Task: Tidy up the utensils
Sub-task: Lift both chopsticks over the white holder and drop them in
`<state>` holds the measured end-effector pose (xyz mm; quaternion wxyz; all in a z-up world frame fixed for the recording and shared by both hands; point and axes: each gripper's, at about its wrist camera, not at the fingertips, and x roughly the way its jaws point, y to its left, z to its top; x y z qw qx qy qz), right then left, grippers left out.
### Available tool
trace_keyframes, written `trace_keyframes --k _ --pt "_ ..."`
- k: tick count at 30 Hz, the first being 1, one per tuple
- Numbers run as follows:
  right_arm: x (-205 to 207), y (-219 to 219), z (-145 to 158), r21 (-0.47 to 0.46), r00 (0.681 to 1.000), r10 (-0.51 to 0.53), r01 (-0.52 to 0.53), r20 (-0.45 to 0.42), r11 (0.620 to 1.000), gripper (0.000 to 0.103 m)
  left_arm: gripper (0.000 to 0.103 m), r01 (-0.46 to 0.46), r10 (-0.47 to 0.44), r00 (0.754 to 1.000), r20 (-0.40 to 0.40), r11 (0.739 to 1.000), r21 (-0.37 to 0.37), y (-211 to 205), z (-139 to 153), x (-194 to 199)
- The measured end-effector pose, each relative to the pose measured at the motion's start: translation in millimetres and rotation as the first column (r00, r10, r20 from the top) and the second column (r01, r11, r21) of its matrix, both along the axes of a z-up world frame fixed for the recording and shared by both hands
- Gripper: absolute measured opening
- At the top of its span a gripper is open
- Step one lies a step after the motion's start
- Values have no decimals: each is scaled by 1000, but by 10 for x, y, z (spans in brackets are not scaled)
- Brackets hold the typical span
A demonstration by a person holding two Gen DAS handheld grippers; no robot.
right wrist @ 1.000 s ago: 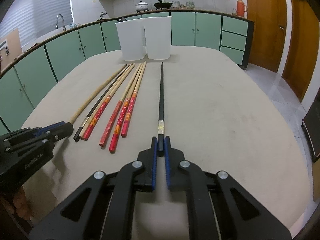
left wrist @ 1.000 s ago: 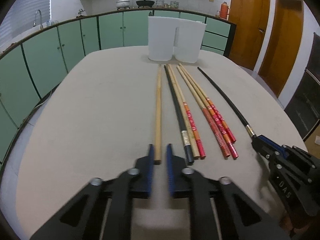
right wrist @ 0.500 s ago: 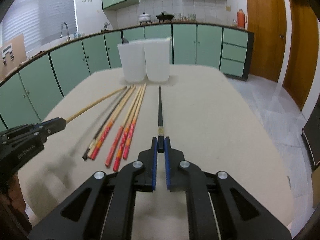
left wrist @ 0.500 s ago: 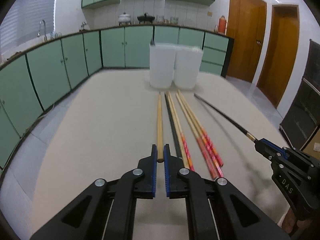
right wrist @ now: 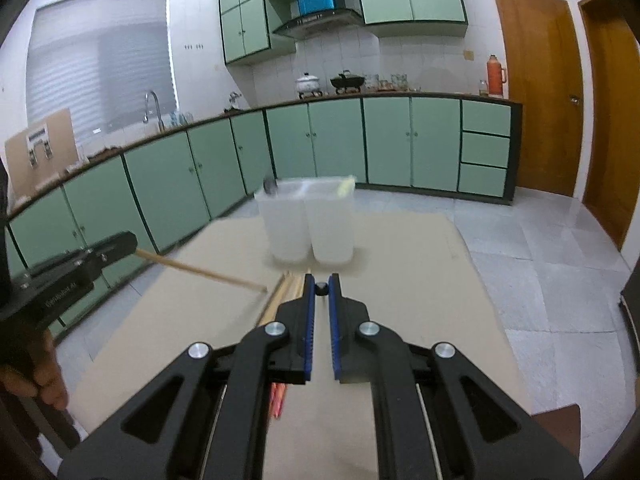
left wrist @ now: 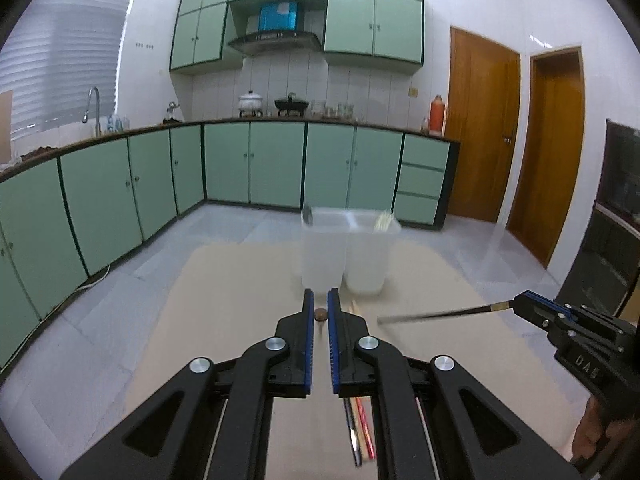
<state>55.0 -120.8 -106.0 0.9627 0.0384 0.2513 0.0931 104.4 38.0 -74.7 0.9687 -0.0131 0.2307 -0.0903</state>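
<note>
Green kitchen cabinets [left wrist: 276, 168] are seen beyond the beige table [left wrist: 224, 280] in the left wrist view, where the left gripper [left wrist: 320, 316] is clamped on the butt of a plain wooden chopstick [left wrist: 320, 315], seen end-on between the blue pads, with two white containers [left wrist: 348, 252] just past the tips. In the right wrist view, the right gripper [right wrist: 321, 289] is clenched on a black chopstick [right wrist: 321, 289], likewise end-on; the wooden one [right wrist: 200, 272] is held out from the left gripper [right wrist: 120, 245], above the remaining chopsticks [right wrist: 286, 290] on the table.

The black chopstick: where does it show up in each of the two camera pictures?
Left wrist view: black chopstick at right, sticking out leftward from the right gripper.
Right wrist view: only its butt end shows, centre, pinched between the blue pads.
Shared landmark: the two white bins on the table's far side.
</note>
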Motion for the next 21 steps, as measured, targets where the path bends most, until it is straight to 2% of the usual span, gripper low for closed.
trace_keyframes --k 4,12,21 --pt "227 -61 294 28 1000 24 -24 14 999 6 6 16 -15 999 36 1000 -11 18 199 188" --pt "702 -175 632 84 996 64 -59 -55 995 6 6 54 -51 997 50 997 -47 12 431 454" --pt "910 -219 1032 83 997 83 -82 -1 993 6 6 75 -69 993 96 995 -62 4 688 526"
